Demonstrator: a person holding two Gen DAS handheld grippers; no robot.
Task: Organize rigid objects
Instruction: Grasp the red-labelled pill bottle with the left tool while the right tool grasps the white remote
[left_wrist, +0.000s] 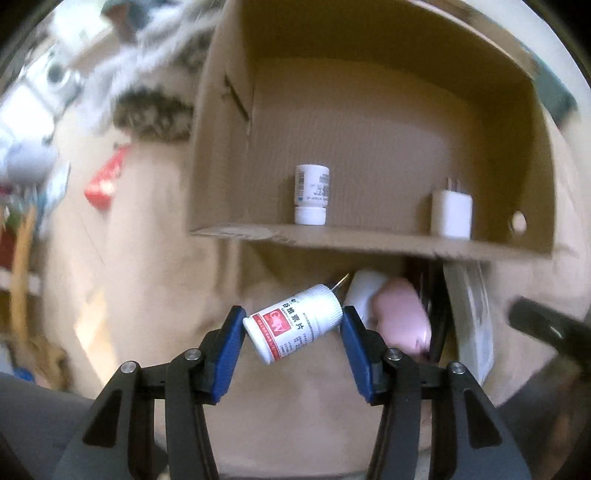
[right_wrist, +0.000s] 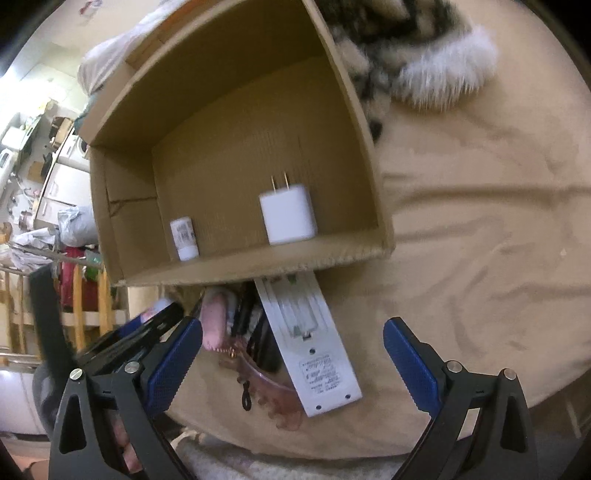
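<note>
Pill bottle (left_wrist: 295, 325), white plastic with a ribbed cap and a red-and-white label, lies tilted between the blue pads of the left gripper (left_wrist: 293, 330), base against the left pad and cap toward the right pad. The jaws stand at a middling opening and are clamped on it end to end; the bottle hangs clear of the beige bedcover (left_wrist: 147, 258).

Handling, judged from appearance: light, rigid, smooth-walled. The glossy label offers little friction, and an end-to-end hold on a tilted cylinder may let it pivot. A hold across the body, below the cap, would be steadier.

Ahead of the left gripper, the cardboard box (left_wrist: 369, 243) stands open. Inside, a second pill bottle (left_wrist: 311, 194) rests cap-down, with a white plug adapter (left_wrist: 451, 214) well to its right.

Right gripper (right_wrist: 291, 363) is wide open and holds nothing. Between and just ahead of its pads lie a white remote-style unit (right_wrist: 317, 354), back side up, a pink clip (right_wrist: 273, 391) and a pink soft item (right_wrist: 214, 317), all just short of the box's near wall.
</note>
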